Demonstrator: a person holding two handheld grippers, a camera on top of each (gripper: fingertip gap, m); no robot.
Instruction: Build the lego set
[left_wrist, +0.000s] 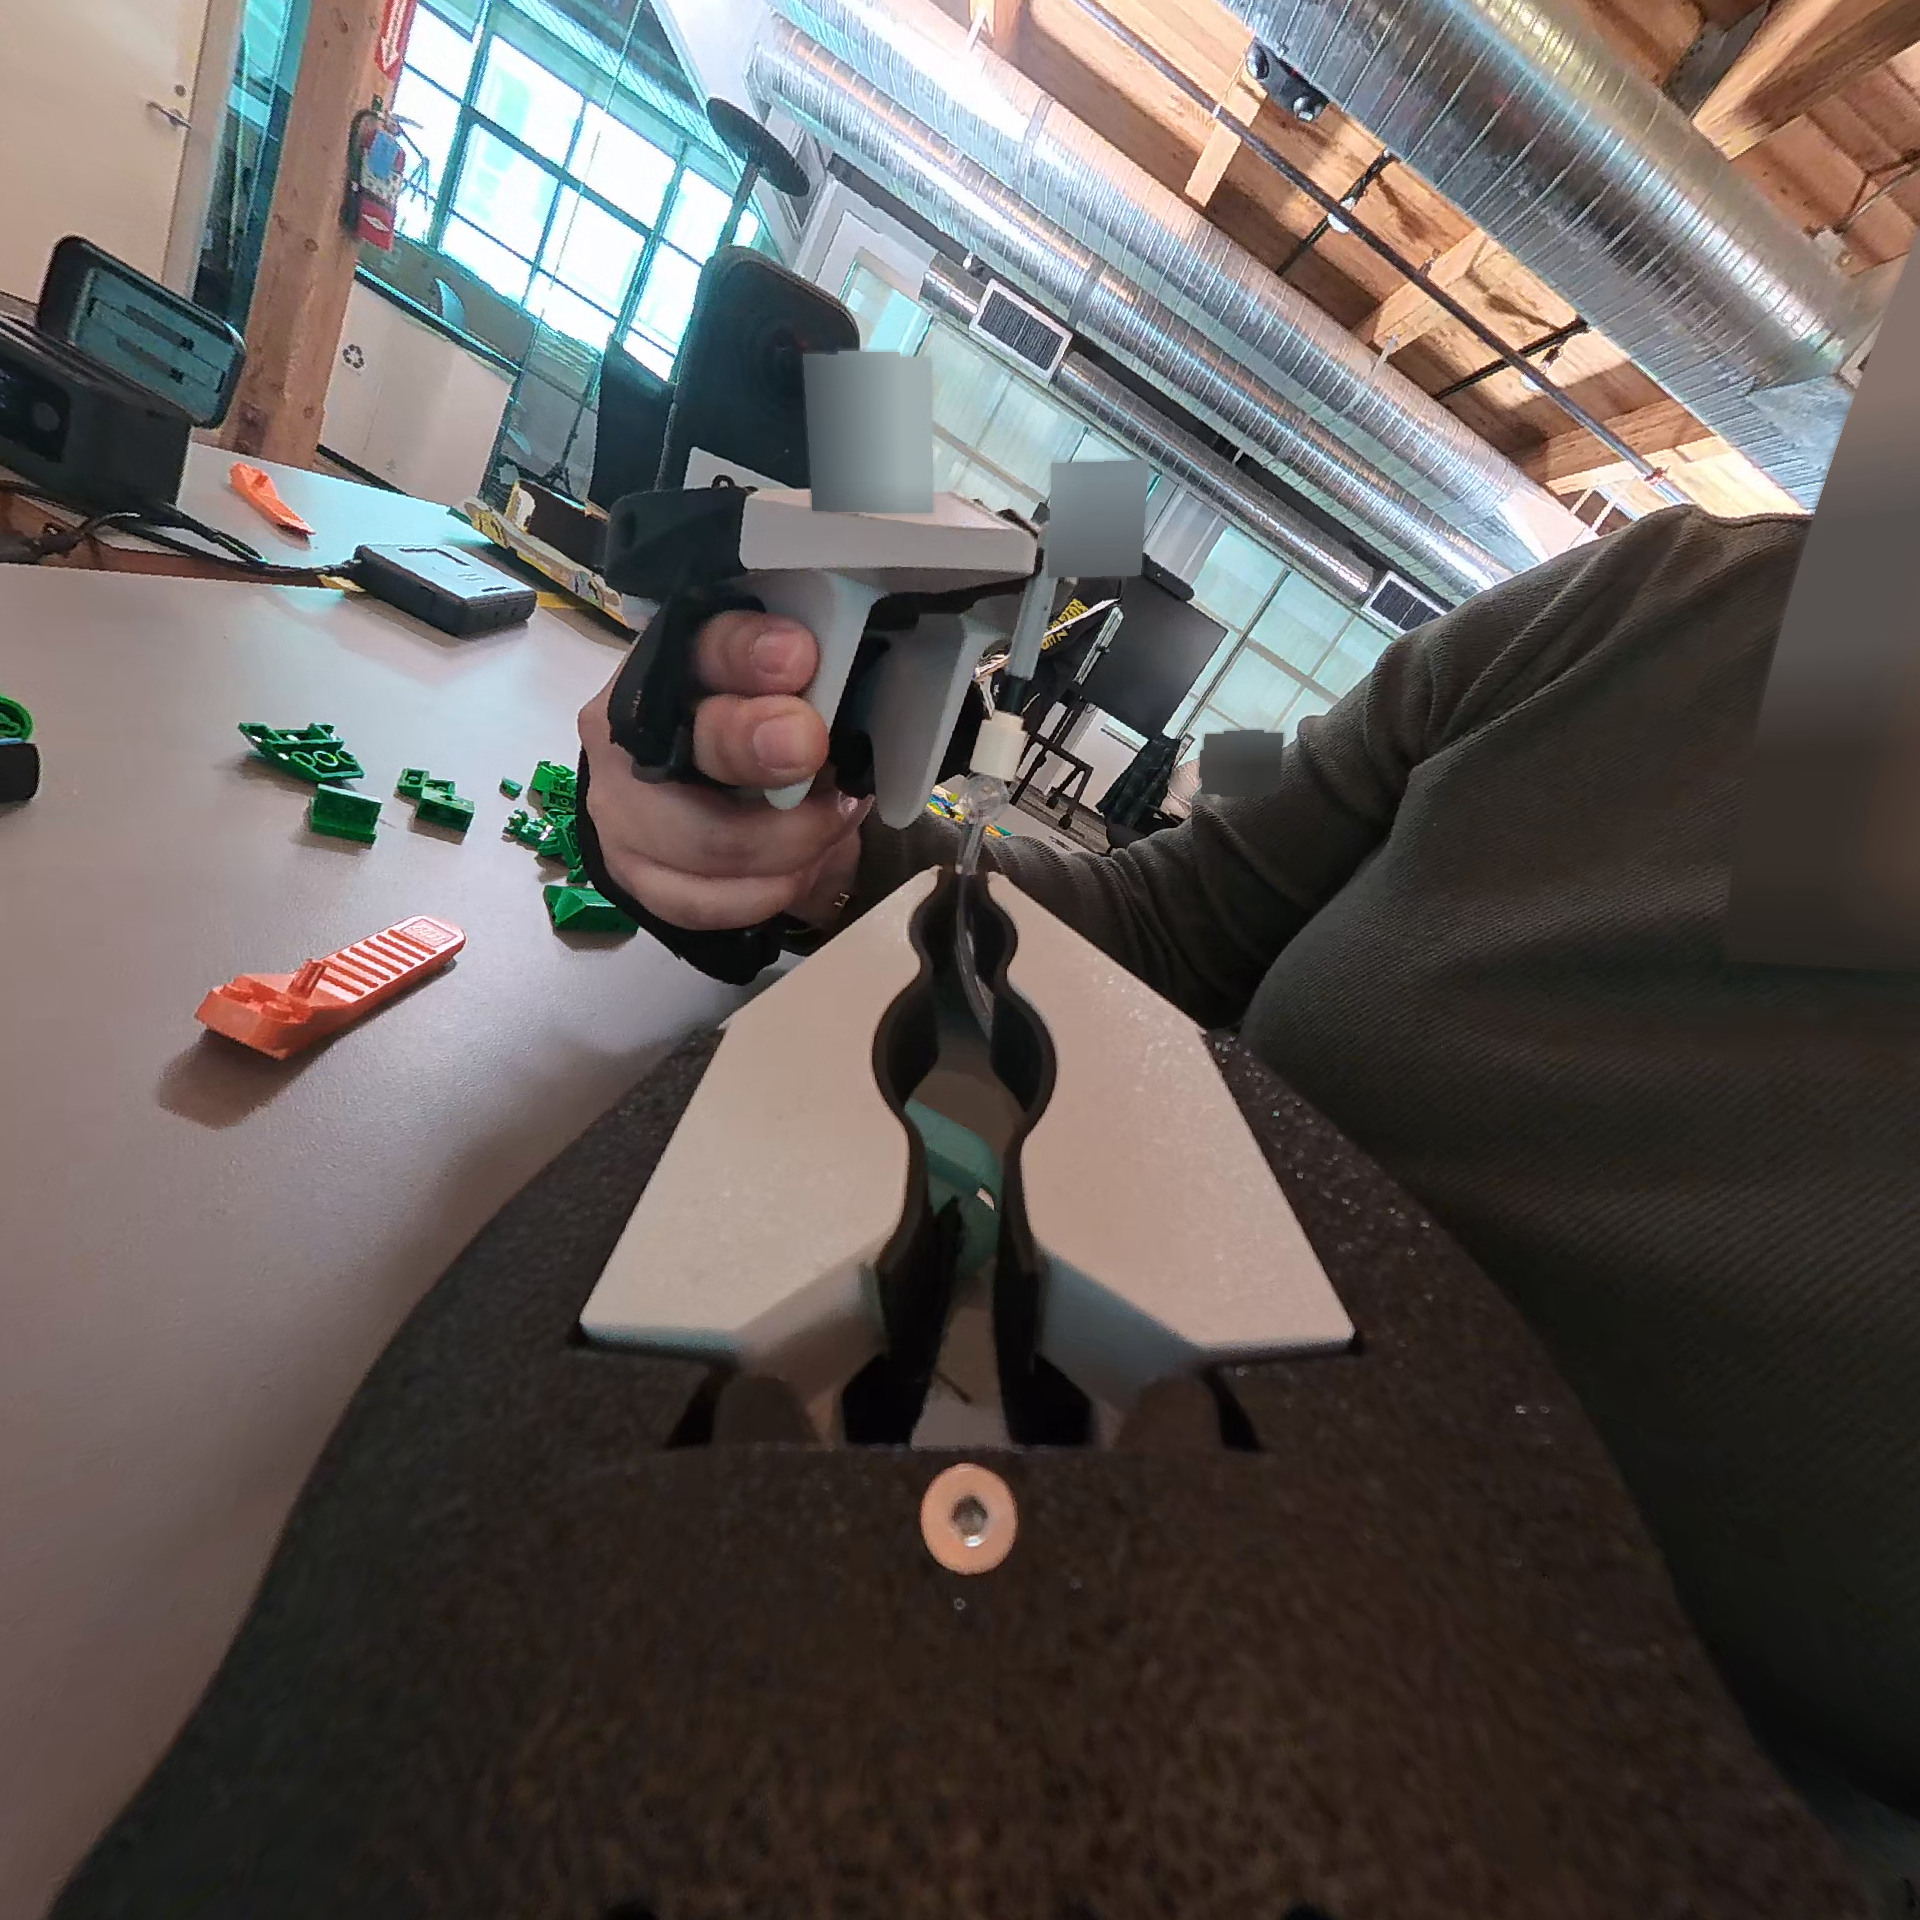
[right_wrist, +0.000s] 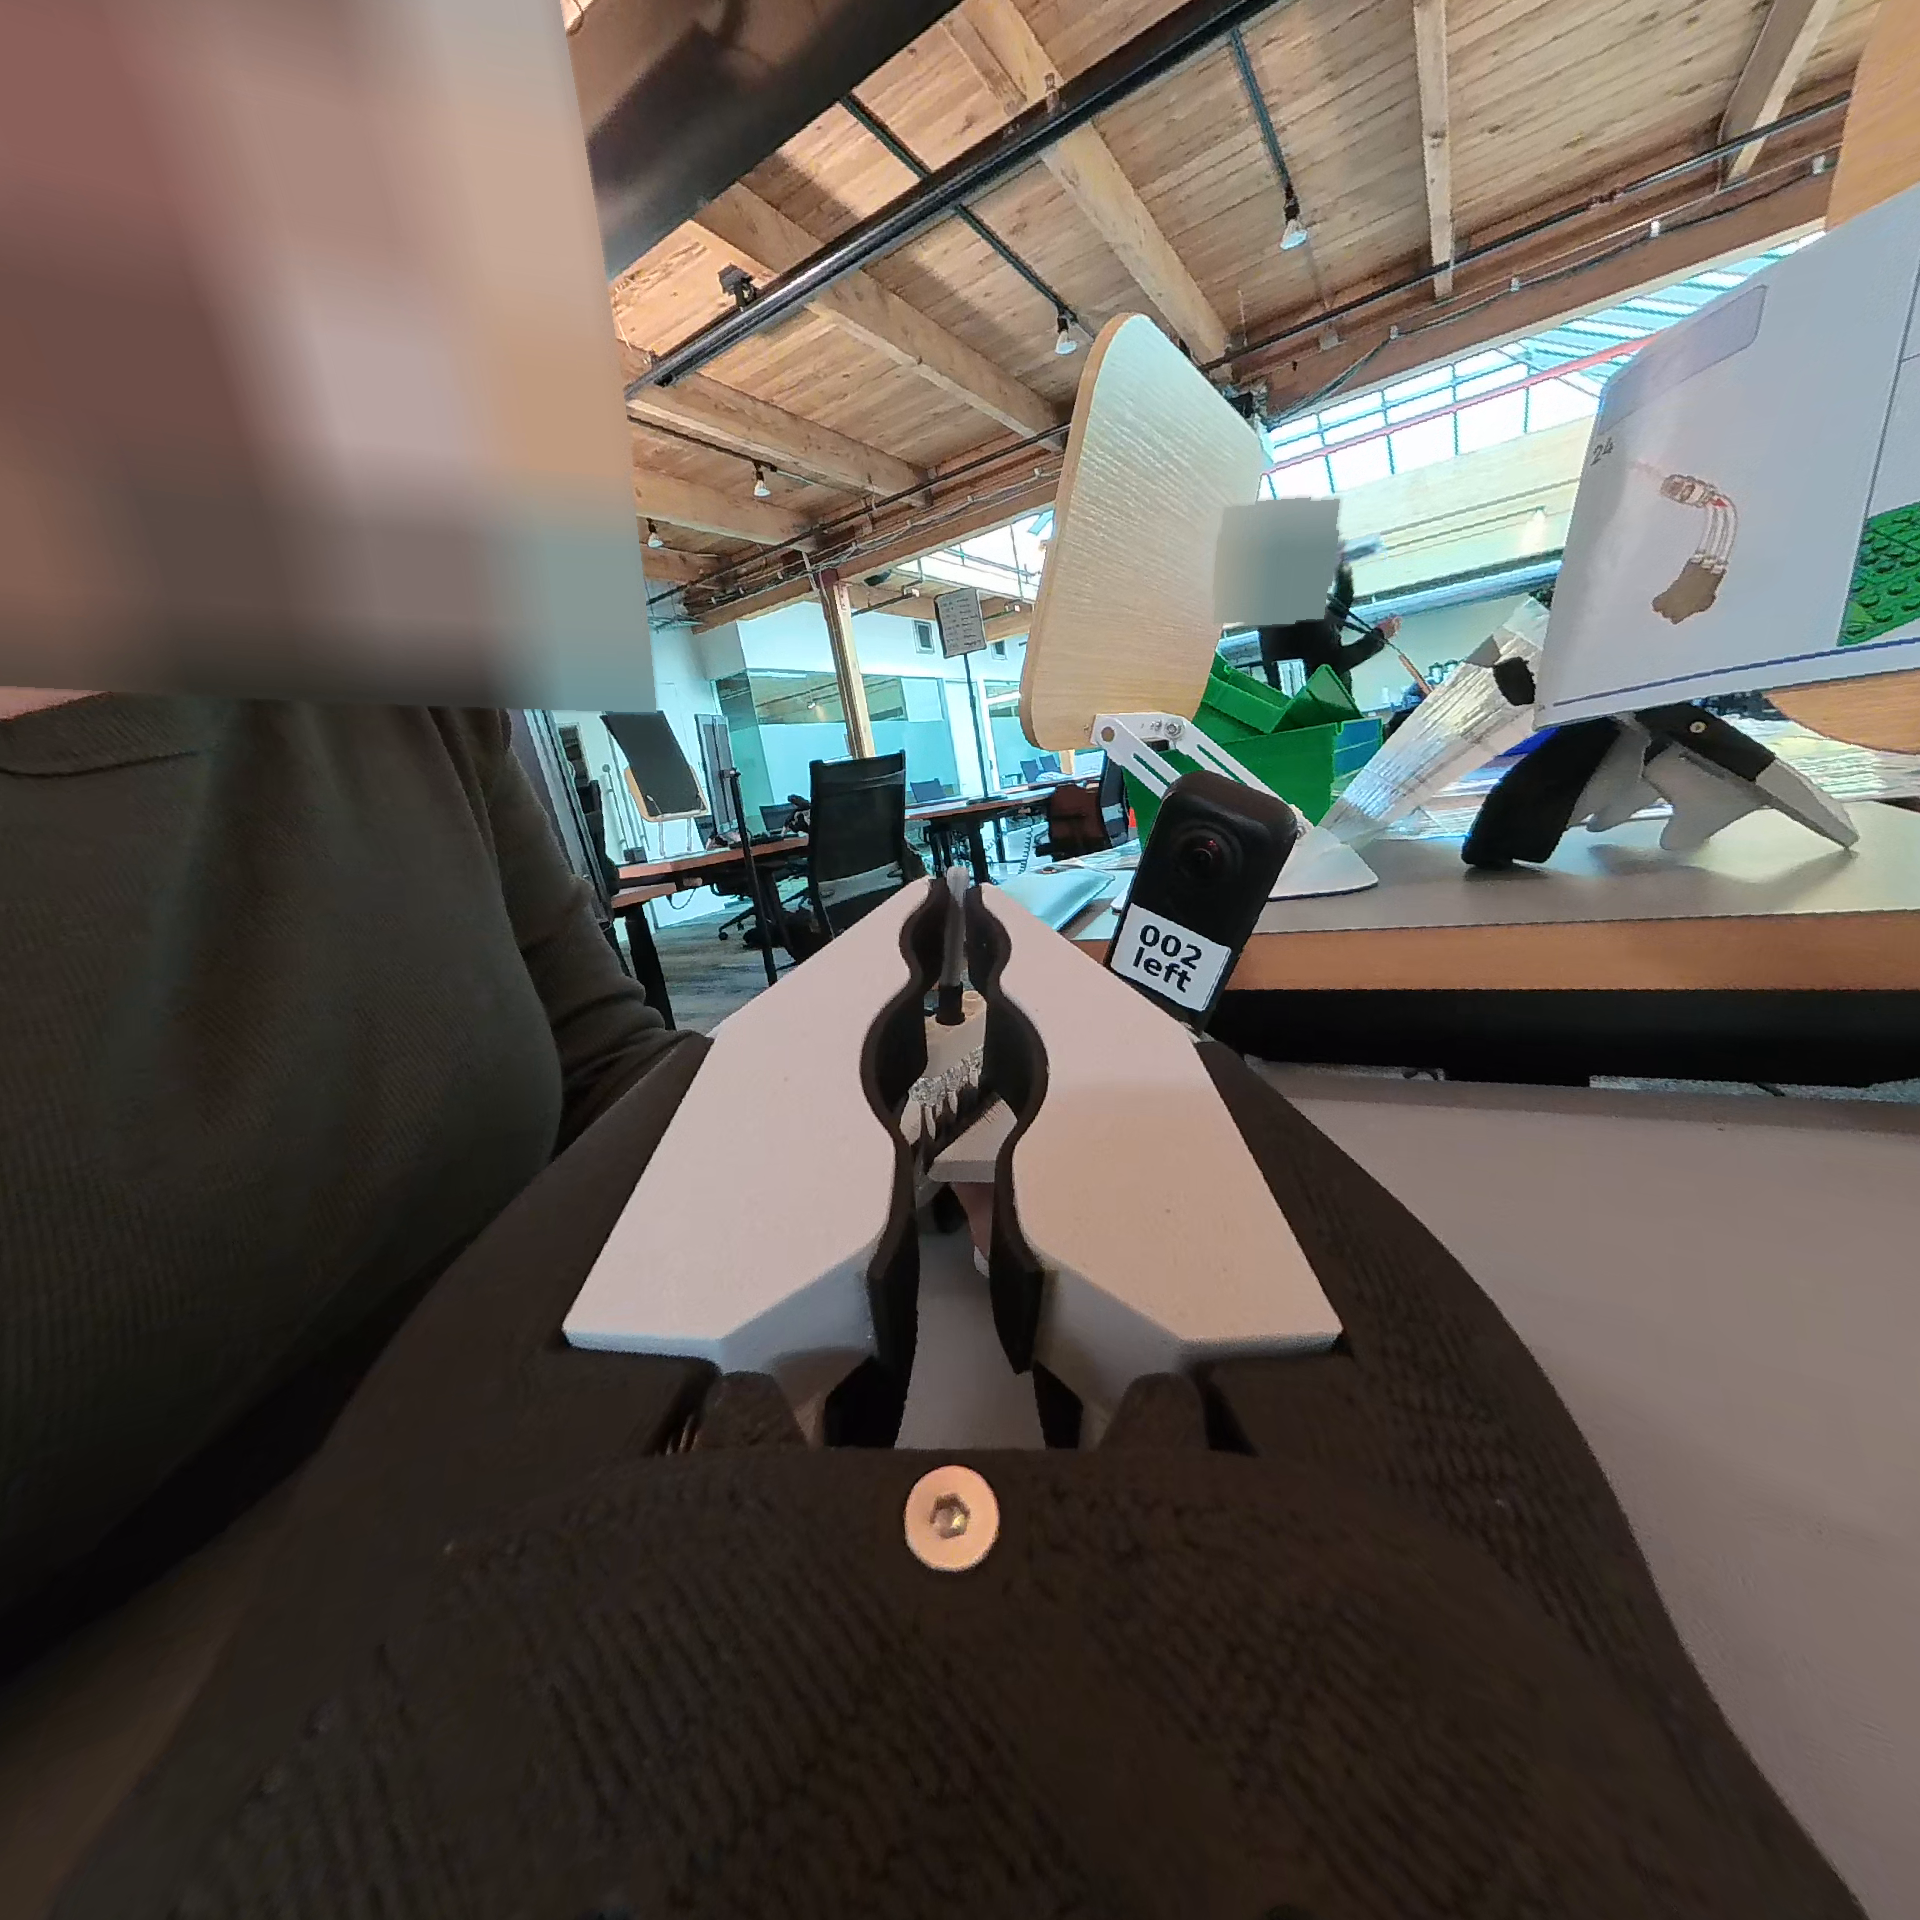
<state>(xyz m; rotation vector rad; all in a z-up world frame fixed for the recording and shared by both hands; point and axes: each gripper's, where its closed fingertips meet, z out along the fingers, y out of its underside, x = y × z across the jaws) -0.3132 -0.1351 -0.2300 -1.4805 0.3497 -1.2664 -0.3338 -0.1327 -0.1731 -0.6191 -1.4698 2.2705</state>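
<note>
In the left wrist view my left gripper is shut on a clear curved tube that rises from between its tips. A teal piece shows lower down behind the jaws. My right gripper, held by a hand, is just above it. It grips a grey rod with a white cylinder that meets the tube's top. In the right wrist view the right gripper is shut on that rod, and the white cylinder and clear parts show below it.
Loose green bricks and an orange brick separator lie on the grey table. A second orange piece and a black device lie farther back. An instruction booklet on a stand and a green bin are at the right.
</note>
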